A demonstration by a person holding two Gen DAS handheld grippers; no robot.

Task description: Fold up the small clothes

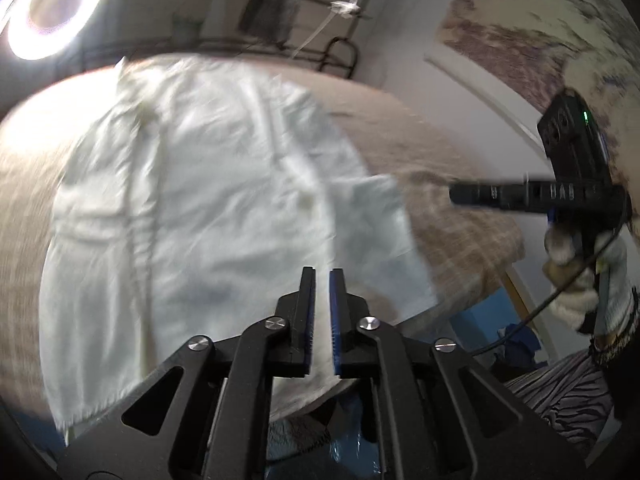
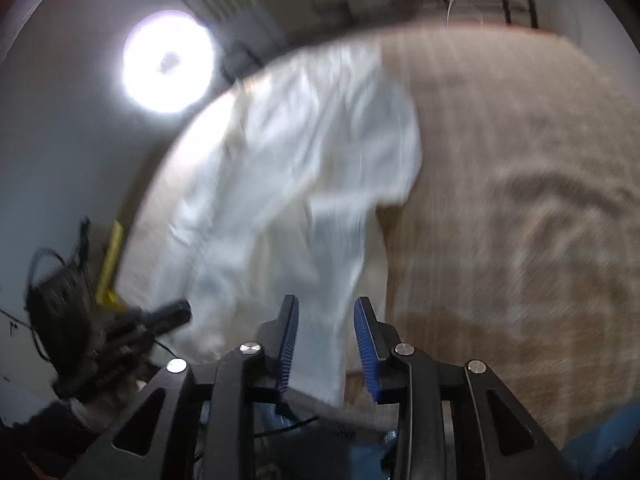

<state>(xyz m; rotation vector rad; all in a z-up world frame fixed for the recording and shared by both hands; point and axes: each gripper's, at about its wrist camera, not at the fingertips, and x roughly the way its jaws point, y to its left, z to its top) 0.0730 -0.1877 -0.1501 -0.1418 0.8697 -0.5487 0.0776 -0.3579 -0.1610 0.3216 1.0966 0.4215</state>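
Seemingly little is done yet: from the left wrist, the white garment (image 1: 192, 208) lies spread and creased over the brown checked counter (image 1: 460, 184), its near edge hanging off; the left gripper (image 1: 322, 280) hovers above it, fingers a narrow slit apart, empty. From the right wrist, the right gripper (image 2: 326, 308) holds its fingers wide apart over a sleeve-like flap, gripping nothing. Both views blur badly. No finished fold shows; all folding remains.
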